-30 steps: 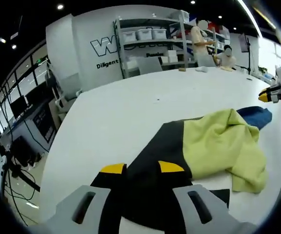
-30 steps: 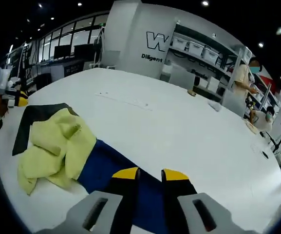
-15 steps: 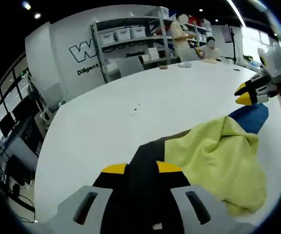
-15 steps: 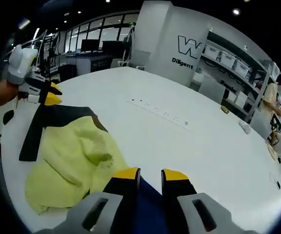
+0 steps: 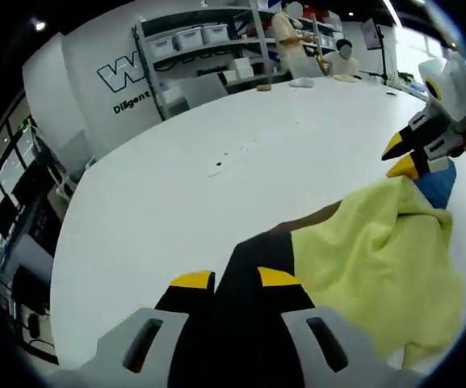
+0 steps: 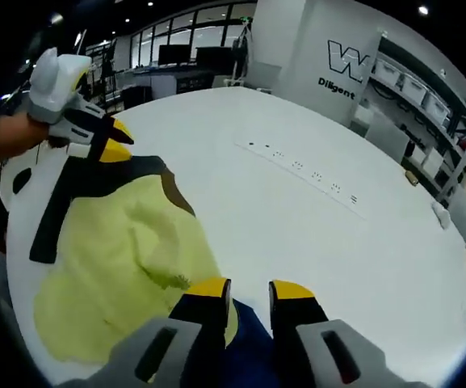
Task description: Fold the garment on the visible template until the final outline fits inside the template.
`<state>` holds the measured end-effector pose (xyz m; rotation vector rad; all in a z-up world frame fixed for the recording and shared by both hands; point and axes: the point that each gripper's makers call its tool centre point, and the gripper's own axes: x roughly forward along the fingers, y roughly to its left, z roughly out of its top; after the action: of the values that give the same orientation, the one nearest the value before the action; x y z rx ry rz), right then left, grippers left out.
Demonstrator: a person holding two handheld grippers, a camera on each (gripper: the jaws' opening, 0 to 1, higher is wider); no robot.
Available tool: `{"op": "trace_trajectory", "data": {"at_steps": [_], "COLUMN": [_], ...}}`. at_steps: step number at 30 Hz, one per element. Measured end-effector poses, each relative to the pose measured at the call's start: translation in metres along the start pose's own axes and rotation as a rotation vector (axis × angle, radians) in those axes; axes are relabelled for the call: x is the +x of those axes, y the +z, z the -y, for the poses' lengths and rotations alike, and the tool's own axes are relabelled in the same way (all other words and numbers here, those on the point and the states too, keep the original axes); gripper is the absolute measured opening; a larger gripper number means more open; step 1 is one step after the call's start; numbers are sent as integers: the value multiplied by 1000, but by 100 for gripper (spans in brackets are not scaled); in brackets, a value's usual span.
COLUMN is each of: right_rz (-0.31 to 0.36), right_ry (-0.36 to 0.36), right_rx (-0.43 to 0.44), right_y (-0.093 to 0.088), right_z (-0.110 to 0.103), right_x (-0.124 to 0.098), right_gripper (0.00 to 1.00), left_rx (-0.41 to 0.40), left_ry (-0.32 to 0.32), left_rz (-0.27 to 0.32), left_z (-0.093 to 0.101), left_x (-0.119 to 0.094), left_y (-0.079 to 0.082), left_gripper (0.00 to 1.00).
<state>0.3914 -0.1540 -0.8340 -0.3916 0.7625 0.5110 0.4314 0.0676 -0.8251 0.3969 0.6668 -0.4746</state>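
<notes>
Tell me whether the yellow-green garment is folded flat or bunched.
Bunched: the yellow-green garment drapes in creases between both grippers, black and blue parts showing.

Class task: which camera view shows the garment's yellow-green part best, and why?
The right gripper view: the yellow-green part spreads almost whole across the white table. The left gripper view shows it cut off by the picture's edge.

opposed low close views, shared garment point(image 5: 378, 250)

I saw the garment point(image 5: 370, 259) was soft, matt cloth, yellow-green, black and blue; the table point(image 5: 216, 194) looked smooth, matt white.
</notes>
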Motion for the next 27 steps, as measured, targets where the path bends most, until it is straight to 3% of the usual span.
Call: {"op": "trace_trajectory", "data": {"at_steps": [6,8,11,15,21,27], "right_rz": [3,-12,-35,-70,-33,-36], "right_ry": [64,115,128,147,137,41], "right_rx": [-19,-15,-37,0,21,6], "right_y": [3,-2,-9,-19,-9,-11], "right_z": [-18,-30,-35,-36,-26,4], "right_x": [1,1,3,6,-1,0], "right_gripper": [21,21,21,21,23,19], "left_rx": [2,9,15,20,27,31], "left_ry": [-20,-22,-28,-34,-41,-48], "left_rz": [-16,-20,-36,-52,-67,-74], "left_z": [3,4,8,11,13,16], "left_x": [8,10,12,14,18,21], "left_y": [-3,-4,-9,-14,-20,-24], "left_gripper": [17,17,17,16,16,14]}}
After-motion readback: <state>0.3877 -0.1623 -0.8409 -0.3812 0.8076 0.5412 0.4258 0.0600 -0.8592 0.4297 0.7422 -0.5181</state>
